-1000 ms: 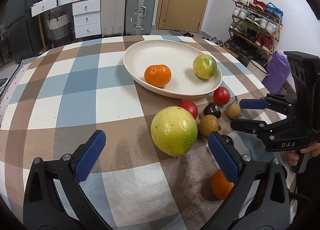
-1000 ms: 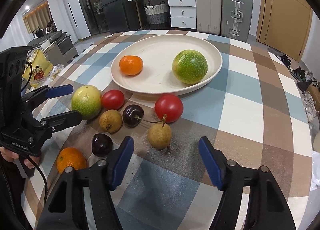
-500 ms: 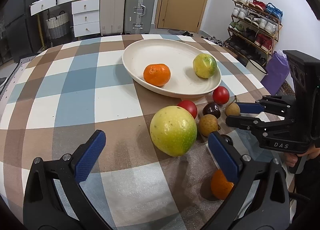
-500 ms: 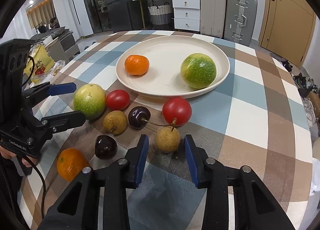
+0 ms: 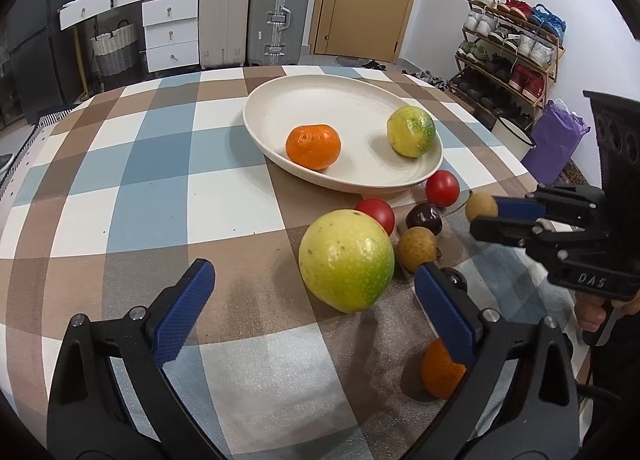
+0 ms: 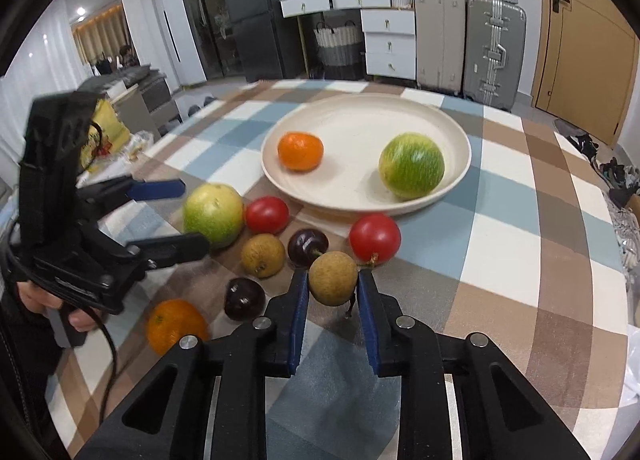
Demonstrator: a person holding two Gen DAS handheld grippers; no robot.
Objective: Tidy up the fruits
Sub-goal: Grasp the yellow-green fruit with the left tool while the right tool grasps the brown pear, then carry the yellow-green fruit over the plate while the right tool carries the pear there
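The right gripper (image 6: 333, 289) is clenching a small brown longan (image 6: 333, 278) between its blue pads, just in front of the cream plate (image 6: 460, 164) and beside a red cherry tomato (image 6: 375, 238) on the checked tablecloth (image 6: 520, 260). The longan is round and hard-skinned, and the pads are meeting it near their tips, so it is likely risking a squirt out sideways during the lift. Its stem is trailing underneath and may be snagging the neighbouring dark cherry (image 6: 308, 247). The left gripper (image 5: 316, 312) is hanging released, jaws wide, near the big green-yellow fruit (image 5: 346, 265) toward the table's near edge, crowding the carry path.
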